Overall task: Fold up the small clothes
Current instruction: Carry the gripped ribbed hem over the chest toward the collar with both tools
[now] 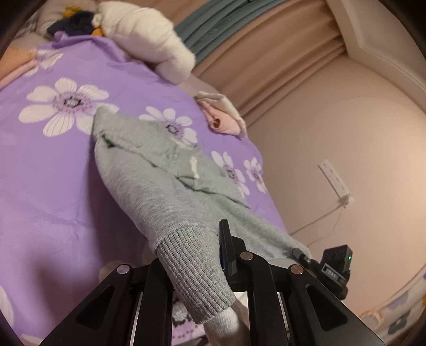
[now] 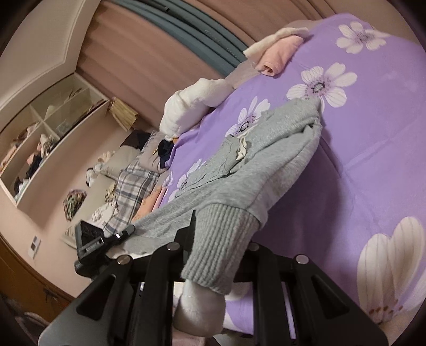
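Observation:
A small grey sweatshirt [image 1: 157,170] lies on the purple flowered bedspread [image 1: 48,181], lifted at its near end. My left gripper [image 1: 194,268] is shut on one ribbed cuff [image 1: 197,279] of it. My right gripper [image 2: 218,255] is shut on the other ribbed cuff [image 2: 221,247], with the sweatshirt body [image 2: 266,149] stretching away over the bed. Each gripper shows at the edge of the other's view, holding the cloth taut between them. White fleece lining hangs out of both cuffs.
A folded pink garment [image 1: 223,119] and a white plush bundle [image 1: 149,37] lie at the bed's far edge. Dark clothes [image 1: 74,24] sit near the pillow. Curtains, a wall socket [image 1: 335,181] and open shelves [image 2: 45,138] surround the bed.

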